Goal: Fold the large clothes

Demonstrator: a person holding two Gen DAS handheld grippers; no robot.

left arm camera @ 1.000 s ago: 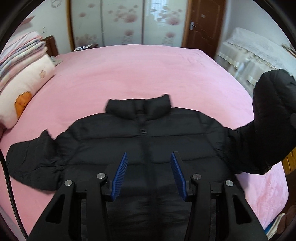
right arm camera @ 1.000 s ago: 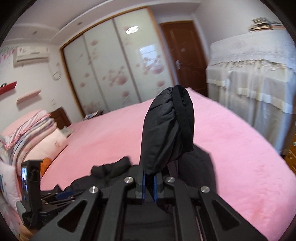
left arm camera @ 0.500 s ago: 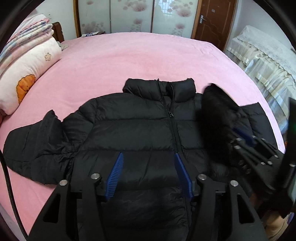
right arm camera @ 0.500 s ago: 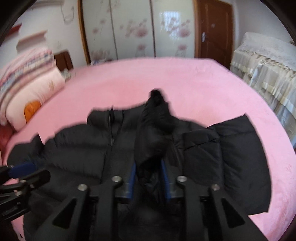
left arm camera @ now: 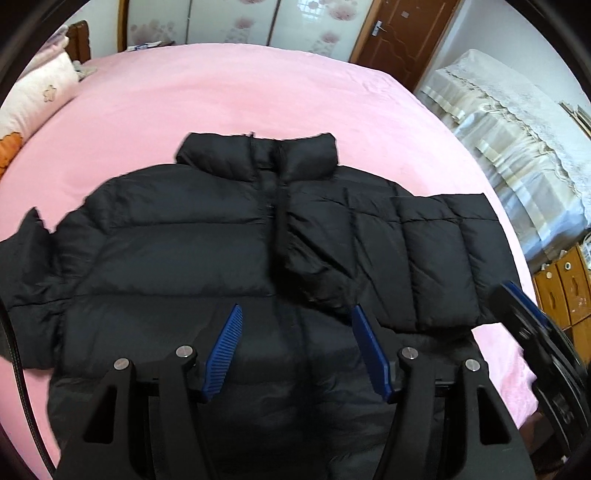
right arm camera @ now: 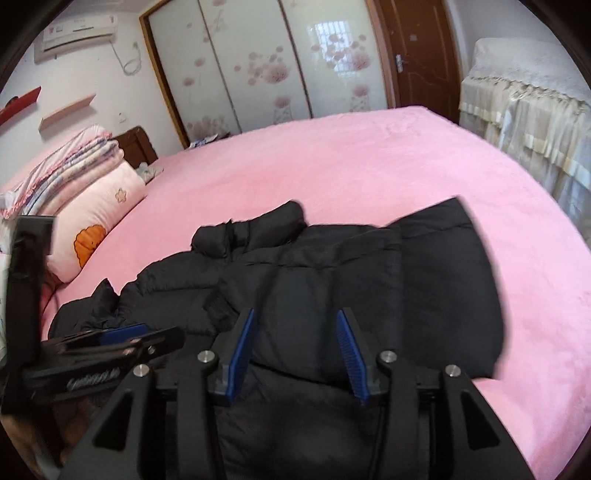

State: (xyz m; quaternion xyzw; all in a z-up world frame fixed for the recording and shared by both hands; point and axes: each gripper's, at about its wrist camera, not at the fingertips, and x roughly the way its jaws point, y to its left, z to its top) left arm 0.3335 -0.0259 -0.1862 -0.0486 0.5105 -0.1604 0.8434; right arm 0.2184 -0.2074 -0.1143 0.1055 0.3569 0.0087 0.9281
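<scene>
Lying flat on the pink bed (left arm camera: 229,96), the black jacket (left arm camera: 177,236) has one sleeve (left arm camera: 373,236) folded over its chest. The left tool (left arm camera: 295,350) and right tool (right arm camera: 295,347) have just been opening; both stand apart, holding nothing.

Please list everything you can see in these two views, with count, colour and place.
puffer jacket: one, black, flat on the bed, one sleeve folded across its front
bed cover: one, pink, under the jacket
pillow: one, pale pink with an orange print, at the head of the bed
folded blankets: one stack, striped pink, on the pillow
wardrobe doors: white with pink flowers, far wall
door: one, brown, beside the wardrobe
air conditioner: one, white, high on the wall
left hand-held gripper: black, blue pads, open above the hem
right hand-held gripper: same, open, jaws just opened, nothing between
</scene>
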